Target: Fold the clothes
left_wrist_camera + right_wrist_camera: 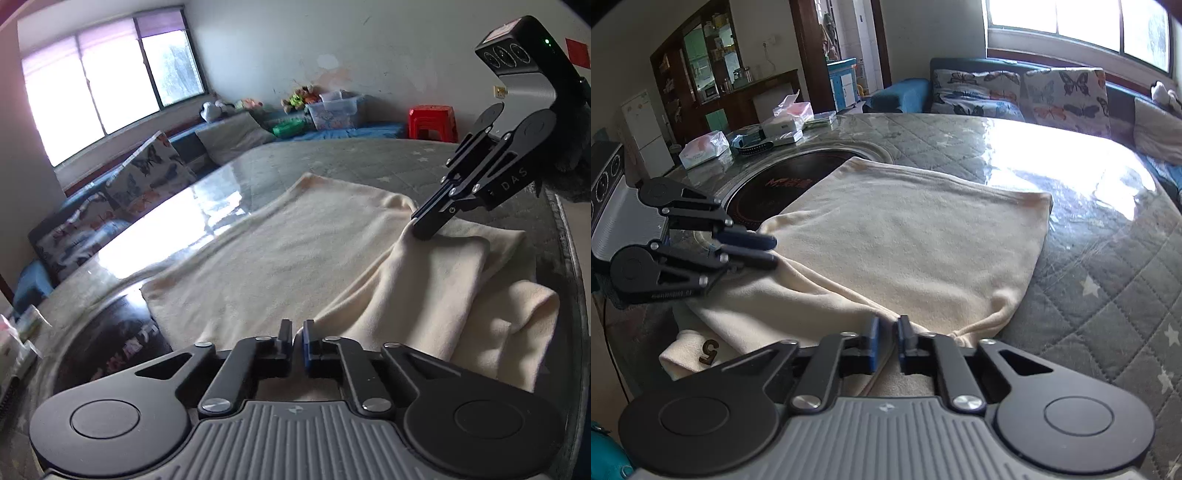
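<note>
A cream garment (280, 254) lies spread on the round quilted table (332, 158), partly folded over at its near side. It also shows in the right wrist view (905, 240), with a dark "5" mark on a near corner (710, 350). My left gripper (298, 334) is shut on the cream garment's near edge; it also appears in the right wrist view (772, 249). My right gripper (887, 330) is shut on another part of the garment's edge and lifts a peak of cloth, seen in the left wrist view (421, 227).
A black round hotplate (772, 184) is set in the table beside the garment. Boxes and tissue packs (783, 125) stand at the table's far edge. A butterfly-print sofa (1015, 92) and a red stool (432, 122) stand beyond the table.
</note>
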{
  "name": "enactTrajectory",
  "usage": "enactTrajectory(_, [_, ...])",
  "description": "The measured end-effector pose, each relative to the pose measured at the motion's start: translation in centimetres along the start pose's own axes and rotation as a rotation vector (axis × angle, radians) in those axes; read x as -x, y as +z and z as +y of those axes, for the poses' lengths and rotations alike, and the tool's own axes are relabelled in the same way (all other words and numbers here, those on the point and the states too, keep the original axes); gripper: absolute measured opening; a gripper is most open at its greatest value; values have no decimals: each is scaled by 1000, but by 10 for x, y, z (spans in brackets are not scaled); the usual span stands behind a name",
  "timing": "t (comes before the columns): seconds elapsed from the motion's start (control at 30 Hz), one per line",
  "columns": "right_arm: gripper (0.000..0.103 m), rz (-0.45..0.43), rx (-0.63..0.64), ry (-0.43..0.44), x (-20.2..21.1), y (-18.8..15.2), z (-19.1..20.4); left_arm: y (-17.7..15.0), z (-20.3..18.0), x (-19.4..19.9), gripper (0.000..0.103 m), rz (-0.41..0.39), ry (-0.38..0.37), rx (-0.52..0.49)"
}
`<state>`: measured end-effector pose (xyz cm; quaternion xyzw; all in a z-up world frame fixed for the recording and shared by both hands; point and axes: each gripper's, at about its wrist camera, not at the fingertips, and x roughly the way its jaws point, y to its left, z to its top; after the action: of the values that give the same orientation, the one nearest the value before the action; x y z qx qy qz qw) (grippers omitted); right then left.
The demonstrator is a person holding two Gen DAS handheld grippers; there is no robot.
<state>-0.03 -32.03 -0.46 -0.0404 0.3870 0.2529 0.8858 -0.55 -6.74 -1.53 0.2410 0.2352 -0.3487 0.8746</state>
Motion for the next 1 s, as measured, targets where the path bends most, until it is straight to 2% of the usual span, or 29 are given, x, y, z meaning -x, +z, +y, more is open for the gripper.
enactTrajectory(0.2, [5,-50,10,-19,10,0,2,-1,0,9,3,-35,50,30])
enactTrajectory(0.3, [5,-37,0,-23,4,-1,0,0,2,3,5,2,38,56])
enactTrajectory(0.37, [7,-18,2,-21,0,-1,-1,0,1,1,8,6,46,58])
enactTrajectory(0.43, [7,-17,10,-41,0,-1,0,1,4,5,20,3,53,82])
enactTrajectory(0.5, [8,-31,24,-56,4,1,1,2,7,11,24,-7,69,113])
enactTrajectory(0.7, [9,-66,112,-17,5,14,18,-1,7,28,24,-39,70,199])
enactTrajectory(0.83, [9,-47,165,37,-14,20,34,-9,5,28,24,-7,82,224])
enactTrajectory(1.0, [9,-8,195,32,-33,16,39,-19,16,26,24,34,130,285])
